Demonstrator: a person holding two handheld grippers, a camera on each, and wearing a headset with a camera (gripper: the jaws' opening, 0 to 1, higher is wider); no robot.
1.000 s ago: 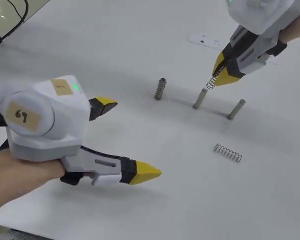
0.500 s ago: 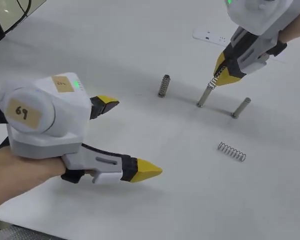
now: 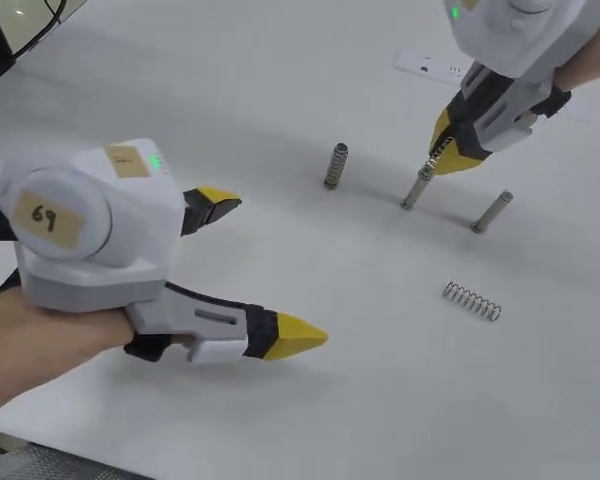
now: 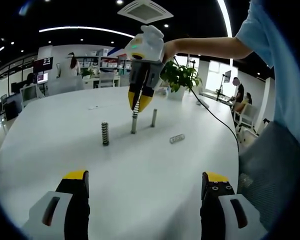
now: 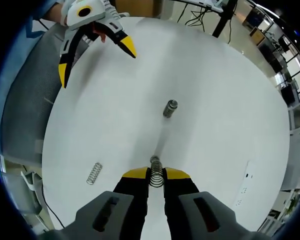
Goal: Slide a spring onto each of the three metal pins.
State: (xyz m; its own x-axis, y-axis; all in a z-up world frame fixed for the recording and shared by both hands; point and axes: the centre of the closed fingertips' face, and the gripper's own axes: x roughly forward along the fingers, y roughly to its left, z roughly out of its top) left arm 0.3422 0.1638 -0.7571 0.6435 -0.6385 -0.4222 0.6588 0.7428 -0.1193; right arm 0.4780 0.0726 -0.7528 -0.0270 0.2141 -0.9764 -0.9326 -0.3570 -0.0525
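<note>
Holding a spring [image 3: 433, 156] between its narrow jaws, the right gripper [image 3: 448, 152] hangs over the middle pin [image 3: 415, 188], and the lower end of the spring meets the top of this pin; whether it is already over the top I cannot tell. In the right gripper view the spring [image 5: 156, 177] sits upright between the yellow tips of the right gripper [image 5: 156, 175], with the pin's top [image 5: 154, 160] just in front of it. Compared with one second ago, the tips are closer to the pin and less of the spring shows below them. The left pin [image 3: 336, 166] already carries a spring around it, and the right pin [image 3: 492, 212] is bare and leans a little. A loose spring [image 3: 471, 301] lies flat on the white table [image 3: 180, 90], near the bare pin, on the person's side. These things keep their places among themselves; the whole head view has shifted a little. The left gripper [image 3: 272, 269] hovers low over the table, well apart from the pins, with its jaws wide and nothing between them, the same as before. From the left gripper view, its own tips [image 4: 145, 176] frame the three pins and the right gripper [image 4: 139, 102] above the middle pin [image 4: 134, 124].
</note>
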